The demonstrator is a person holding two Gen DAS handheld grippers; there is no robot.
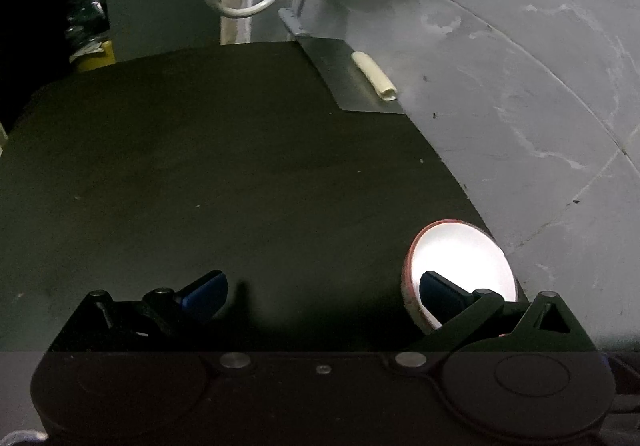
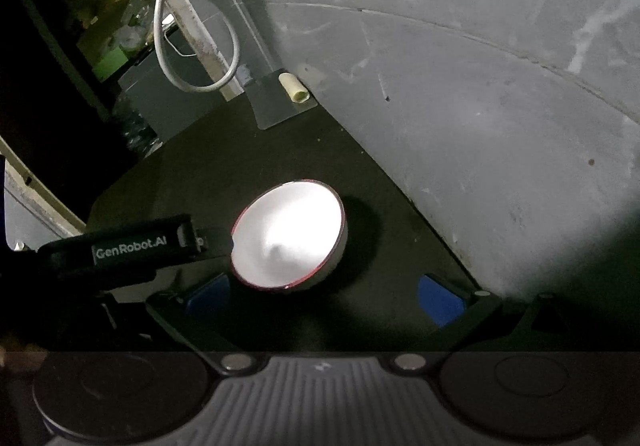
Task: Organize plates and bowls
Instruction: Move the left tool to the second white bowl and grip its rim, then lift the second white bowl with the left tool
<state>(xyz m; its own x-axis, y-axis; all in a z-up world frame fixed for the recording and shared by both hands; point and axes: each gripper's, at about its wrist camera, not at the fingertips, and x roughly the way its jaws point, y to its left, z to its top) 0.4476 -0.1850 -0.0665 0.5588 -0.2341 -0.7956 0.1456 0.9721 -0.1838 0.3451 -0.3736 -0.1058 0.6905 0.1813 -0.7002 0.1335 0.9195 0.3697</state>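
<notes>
Nearest the lens, right gripper (image 2: 326,300) spread wide and empty above the dark table (image 2: 192,166), blue fingertips (image 2: 440,300) flanking a white bowl with a red rim (image 2: 290,234) just beyond. Left gripper (image 1: 322,288) likewise released, one blue pad across that bowl near the table's right edge, grasping nothing. Farther back: cream tube (image 2: 295,87) on a metal sheet (image 2: 272,102), looped white cable (image 2: 192,46) against grey wall (image 2: 480,86).

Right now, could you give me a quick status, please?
Left claw open beside bowl. Right claw open, empty. Bowl tilted on dark table. Nothing in the way.
</notes>
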